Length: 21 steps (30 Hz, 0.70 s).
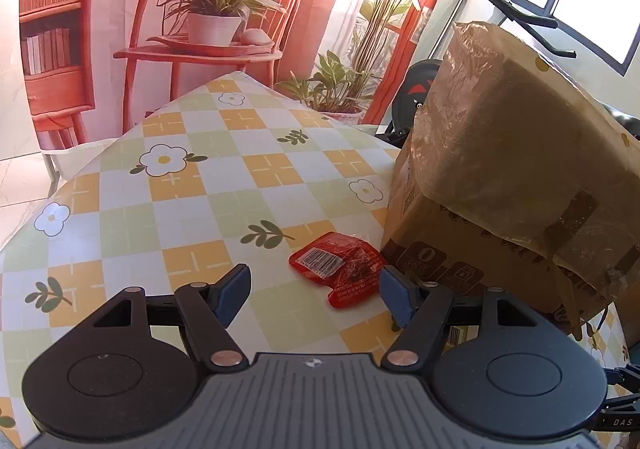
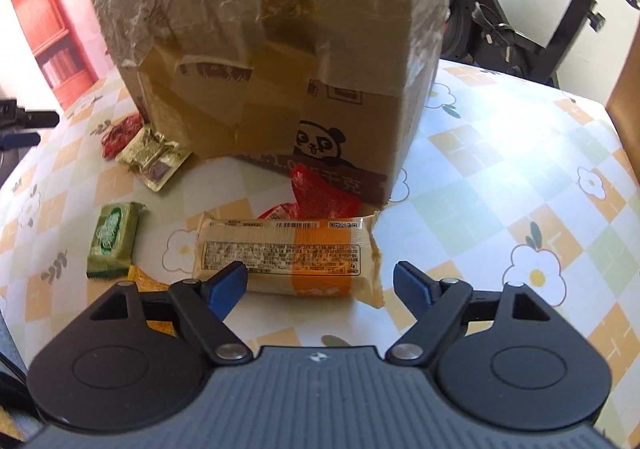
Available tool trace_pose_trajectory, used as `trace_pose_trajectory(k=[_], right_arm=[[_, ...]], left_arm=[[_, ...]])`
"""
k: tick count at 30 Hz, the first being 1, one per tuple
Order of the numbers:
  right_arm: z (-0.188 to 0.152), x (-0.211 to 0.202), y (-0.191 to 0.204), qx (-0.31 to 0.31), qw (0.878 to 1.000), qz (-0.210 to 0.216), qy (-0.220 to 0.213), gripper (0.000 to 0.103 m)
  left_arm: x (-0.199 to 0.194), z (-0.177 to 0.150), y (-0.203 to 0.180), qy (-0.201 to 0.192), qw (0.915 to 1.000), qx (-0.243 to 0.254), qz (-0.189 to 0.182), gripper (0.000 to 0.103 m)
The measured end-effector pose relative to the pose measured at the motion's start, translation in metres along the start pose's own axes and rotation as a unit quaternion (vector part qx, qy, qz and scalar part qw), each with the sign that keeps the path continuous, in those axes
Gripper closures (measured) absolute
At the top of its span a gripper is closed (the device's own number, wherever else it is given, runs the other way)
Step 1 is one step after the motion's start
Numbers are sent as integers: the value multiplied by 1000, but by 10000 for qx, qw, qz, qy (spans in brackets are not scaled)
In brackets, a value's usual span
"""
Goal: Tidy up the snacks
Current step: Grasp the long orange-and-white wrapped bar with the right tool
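Observation:
In the left wrist view a red snack packet (image 1: 340,269) lies on the checked tablecloth beside a cardboard box (image 1: 500,169). My left gripper (image 1: 316,291) is open, just short of the packet. In the right wrist view my right gripper (image 2: 320,287) is open over the near edge of a long beige and orange snack bar (image 2: 288,255). Behind the bar lies a red packet (image 2: 320,197) against the box (image 2: 272,49). A green packet (image 2: 114,239), a gold packet (image 2: 154,157) and another red packet (image 2: 120,135) lie to the left.
The tall taped box with plastic wrap stands mid-table. The table's far edge (image 1: 240,79) falls off toward a printed backdrop. An exercise bike (image 2: 520,29) stands behind the table. A wooden chair edge (image 2: 624,89) is at the right.

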State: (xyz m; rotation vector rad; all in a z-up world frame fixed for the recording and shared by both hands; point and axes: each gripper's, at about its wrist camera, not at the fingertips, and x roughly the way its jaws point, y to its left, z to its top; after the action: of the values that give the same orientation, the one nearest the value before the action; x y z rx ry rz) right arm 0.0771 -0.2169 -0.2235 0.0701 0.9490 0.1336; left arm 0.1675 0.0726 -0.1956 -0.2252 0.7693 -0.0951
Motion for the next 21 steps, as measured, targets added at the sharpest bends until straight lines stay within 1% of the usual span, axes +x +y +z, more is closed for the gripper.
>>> trace_pose_trajectory(k=[2,3,5,6,8,9,12,14,16,19,21], right_arm=[[1,4,3,-267,9996,-10,-35,14],[1,6,3,-346,9994,17,-51,14],[2,12,3,-352,9994,58,10,14],[3,14,2,-251,9996,91,93,16],[5,17,3,80,9989,368,285,16],[5,15,4,181,9982,481,303,17],[5,13,14,404,9943,882,447,17],[5,11,24,434,9912,1155,481,17],[7,6,35,197,9904,1288,462,19],[14,-5,49,-468,9923,1111,278,20],[19,-11,54,-813,9915,1013,106,20]], left_arm=[[1,-2,-1,37,10000,13,3,30],[1,-3,-1,61,10000,20,4,30],[1,-5,-3,91,9999,41,-2,30],[1,-5,-3,93,9999,52,-10,30],[-1,-6,-5,95,9999,72,-24,30],[-1,-6,-6,95,9999,86,-28,30],[-1,-7,-6,116,9999,88,-31,30],[-1,-7,-7,129,9999,97,-48,30],[-2,-7,-7,130,9998,105,-69,30],[-3,-7,-5,125,9998,107,-74,30],[-4,-6,-3,105,9999,76,-54,30]])
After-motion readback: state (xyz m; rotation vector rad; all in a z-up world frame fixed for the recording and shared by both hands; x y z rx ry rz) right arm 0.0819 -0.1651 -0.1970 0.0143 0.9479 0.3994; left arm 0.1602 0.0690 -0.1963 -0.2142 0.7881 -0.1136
